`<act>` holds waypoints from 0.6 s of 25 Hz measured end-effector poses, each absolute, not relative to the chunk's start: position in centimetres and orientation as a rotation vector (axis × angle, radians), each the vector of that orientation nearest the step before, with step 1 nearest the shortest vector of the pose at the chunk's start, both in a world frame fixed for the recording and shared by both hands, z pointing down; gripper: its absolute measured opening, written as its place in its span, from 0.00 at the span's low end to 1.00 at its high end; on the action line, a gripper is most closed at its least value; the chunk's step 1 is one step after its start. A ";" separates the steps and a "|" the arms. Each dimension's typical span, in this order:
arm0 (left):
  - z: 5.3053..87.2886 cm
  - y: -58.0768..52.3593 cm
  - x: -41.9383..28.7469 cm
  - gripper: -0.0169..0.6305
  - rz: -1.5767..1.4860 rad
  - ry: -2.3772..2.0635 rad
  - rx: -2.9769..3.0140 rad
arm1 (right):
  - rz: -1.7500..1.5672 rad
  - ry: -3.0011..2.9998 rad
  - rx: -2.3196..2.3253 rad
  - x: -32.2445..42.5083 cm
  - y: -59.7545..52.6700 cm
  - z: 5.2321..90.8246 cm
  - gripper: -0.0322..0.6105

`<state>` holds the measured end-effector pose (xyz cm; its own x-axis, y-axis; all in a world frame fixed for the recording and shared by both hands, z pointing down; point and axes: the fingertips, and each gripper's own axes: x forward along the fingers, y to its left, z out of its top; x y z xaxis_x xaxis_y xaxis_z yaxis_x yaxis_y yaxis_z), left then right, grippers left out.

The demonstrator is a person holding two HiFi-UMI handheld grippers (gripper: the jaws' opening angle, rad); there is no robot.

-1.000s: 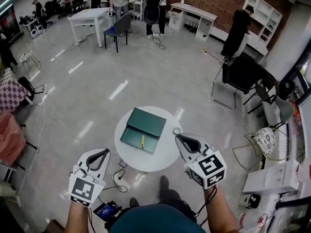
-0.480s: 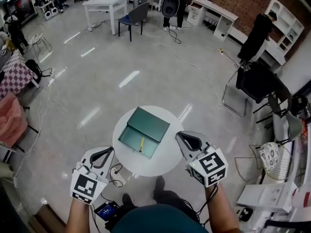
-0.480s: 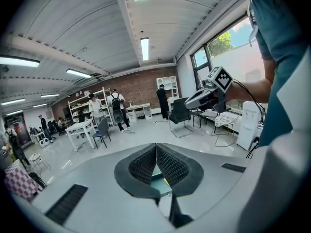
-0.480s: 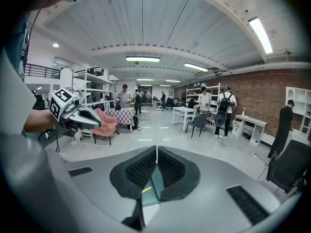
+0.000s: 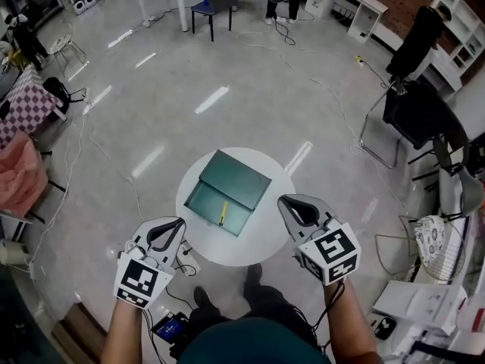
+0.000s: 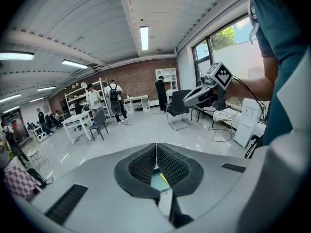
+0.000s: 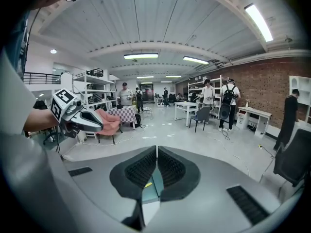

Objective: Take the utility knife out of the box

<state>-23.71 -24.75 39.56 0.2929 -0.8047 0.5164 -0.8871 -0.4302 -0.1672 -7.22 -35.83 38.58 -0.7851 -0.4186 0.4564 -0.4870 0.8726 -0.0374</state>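
Knife (image 5: 223, 212), slim, seemingly yellow, in green box (image 5: 198, 199)

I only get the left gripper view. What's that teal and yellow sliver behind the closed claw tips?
Observer: In the head view it's an open green box on a round white table, with a yellow utility knife lying in its tray.
Operator: Is a claw touching the box?
Observer: No. The left gripper and right gripper hang short of it, one on each side.
Operator: Is the other claw open?
Observer: The right gripper view shows its jaws together, with nothing between them.
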 end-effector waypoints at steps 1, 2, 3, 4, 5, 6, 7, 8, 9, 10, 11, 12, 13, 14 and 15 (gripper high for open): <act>40.1 -25.1 -23.6 0.05 0.825 -1.573 2.396 | 0.221 -2.600 0.664 -7.2 -36.1 39.0 0.11; 40.6 -25.5 -23.5 0.05 0.832 -1.561 2.393 | 0.231 -2.599 0.663 -7.1 -36.3 39.3 0.11; 41.2 -25.9 -23.2 0.05 0.840 -1.547 2.389 | 0.241 -2.599 0.662 -6.9 -36.6 39.8 0.11; 41.9 -26.3 -22.9 0.05 0.849 -1.531 2.386 | 0.252 -2.597 0.662 -6.6 -36.8 40.2 0.11; 42.5 -26.7 -22.5 0.05 0.858 -1.515 2.383 | 0.263 -2.594 0.662 -6.3 -37.0 40.8 0.11; 43.2 -27.2 -22.1 0.05 0.869 -1.497 2.382 | 0.275 -2.589 0.665 -5.9 -37.2 41.4 0.11; 43.8 -27.7 -21.7 0.05 0.880 -1.477 2.381 | 0.288 -2.585 0.668 -5.6 -37.4 42.0 0.11; 44.5 -28.2 -21.4 0.05 0.891 -1.457 2.382 | 0.303 -2.580 0.673 -5.3 -37.7 42.6 0.11; 45.1 -28.7 -21.1 0.05 0.901 -1.438 2.382 | 0.317 -2.574 0.677 -5.0 -37.9 43.2 0.11; 45.7 -29.2 -20.9 0.05 0.909 -1.421 2.381 | 0.330 -2.569 0.681 -4.7 -38.1 43.8 0.11; 46.5 -29.6 -20.6 0.05 0.916 -1.406 2.378 | 0.341 -2.564 0.686 -4.3 -38.4 44.4 0.11; 47.2 -30.1 -20.4 0.05 0.923 -1.391 2.374 | 0.350 -2.559 0.691 -4.0 -38.6 45.1 0.11; 48.1 -30.5 -20.2 0.05 0.929 -1.376 2.369 | 0.359 -2.553 0.697 -3.7 -38.9 45.7 0.11; 48.9 -30.9 -20.0 0.05 0.937 -1.358 2.364 | 0.367 -2.548 0.704 -3.5 -39.3 46.3 0.11; 49.9 -31.4 -19.9 0.05 0.945 -1.338 2.359 | 0.375 -2.543 0.711 -3.2 -39.6 46.9 0.11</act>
<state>-19.94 -31.42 49.87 0.3612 -0.6639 0.6548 -0.8390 -0.5379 -0.0826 -3.24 -39.62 46.87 -0.7552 -0.4159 0.5066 -0.5445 0.8284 -0.1316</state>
